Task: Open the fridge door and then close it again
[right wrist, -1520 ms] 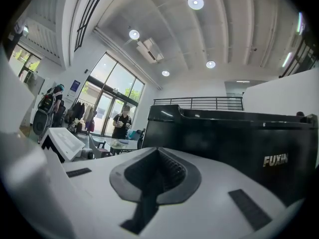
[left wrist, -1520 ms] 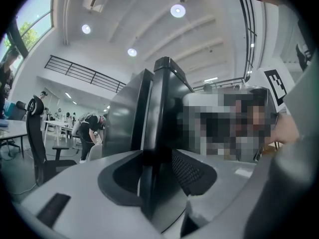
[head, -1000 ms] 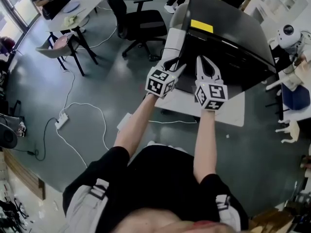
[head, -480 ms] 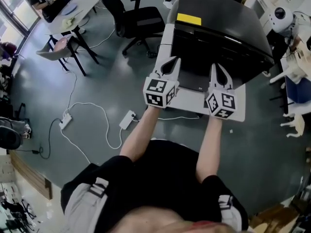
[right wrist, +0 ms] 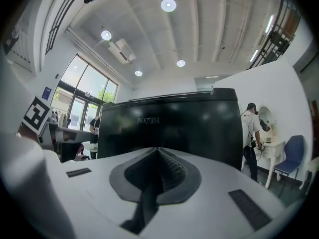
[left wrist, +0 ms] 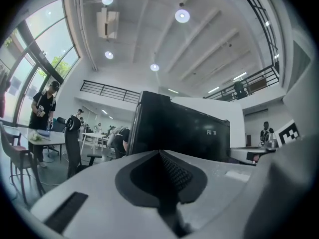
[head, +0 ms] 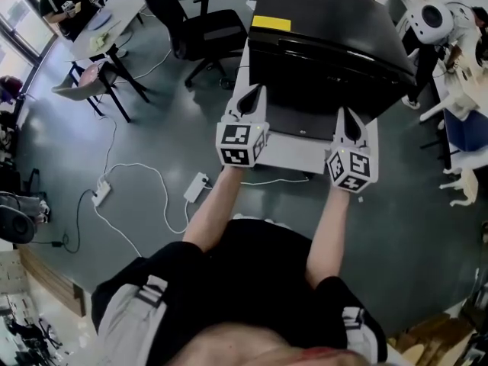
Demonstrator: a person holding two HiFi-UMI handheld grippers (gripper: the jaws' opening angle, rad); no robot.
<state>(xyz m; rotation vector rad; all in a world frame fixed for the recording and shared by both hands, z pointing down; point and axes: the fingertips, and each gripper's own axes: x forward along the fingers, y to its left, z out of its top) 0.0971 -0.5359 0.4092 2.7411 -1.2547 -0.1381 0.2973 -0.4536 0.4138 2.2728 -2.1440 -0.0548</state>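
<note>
1. Facing the fridge (head: pixel 328 44) at 12 o'clock: black box on a white base (head: pixel 293 157). Its door (head: pixel 305 120) sits flat & shut, no gap showing in either gripper view.
2. Left gripper (head: pixel 250 91): jaws pressed together, nothing btwn them, tips near the door's 9 o'clock edge. Right gripper (head: pixel 347 114): likewise closed & empty, toward the 3 o'clock side. Contact w/ the door not readable.
3. Scene fits two stages: door abt to be pulled, or just pushed home. Can't settle which.
4. Judgement either way: work at the free edge, not the hinge. Handle & hinge side can't be made out. Keep force level, since the fridge might slide on its base.
5. Room: any door swing comes toward 6 o'clock, at the person. Office chair (head: pixel 202 29) at 10 o'clock; cable (head: pixel 145 172) & power strip (head: pixel 197 187) at 8 o'clock, so mind feet. White furniture (head: pixel 457 75) crowds 3 o'clock.
</note>
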